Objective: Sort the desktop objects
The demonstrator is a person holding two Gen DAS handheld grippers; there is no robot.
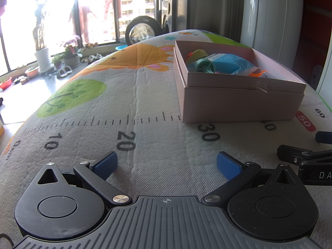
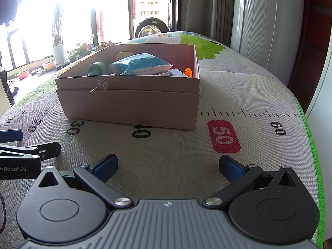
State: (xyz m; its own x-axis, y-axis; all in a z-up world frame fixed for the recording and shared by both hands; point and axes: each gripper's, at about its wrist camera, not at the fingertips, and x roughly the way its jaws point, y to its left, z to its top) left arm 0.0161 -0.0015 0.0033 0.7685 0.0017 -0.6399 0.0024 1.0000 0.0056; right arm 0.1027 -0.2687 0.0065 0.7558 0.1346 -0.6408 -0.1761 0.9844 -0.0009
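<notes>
A pink cardboard box (image 1: 238, 101) (image 2: 132, 105) stands on the printed play mat. It holds a blue bag (image 2: 141, 63) (image 1: 228, 63), a green spool (image 2: 96, 68) (image 1: 204, 65), a yellow piece (image 1: 199, 54) and an orange piece (image 2: 188, 71). My left gripper (image 1: 167, 165) is open and empty, low over the mat near the 20 mark, the box ahead to its right. My right gripper (image 2: 168, 166) is open and empty, near the 40 to 50 marks, in front of the box. Each gripper shows at the edge of the other's view.
The mat (image 2: 238, 87) has a printed ruler and a green right edge (image 2: 311, 137). Beyond the mat's far end are a window, potted plants (image 1: 43, 58) on the floor and a washing machine door (image 1: 142, 31). A white appliance (image 1: 269, 14) stands at right.
</notes>
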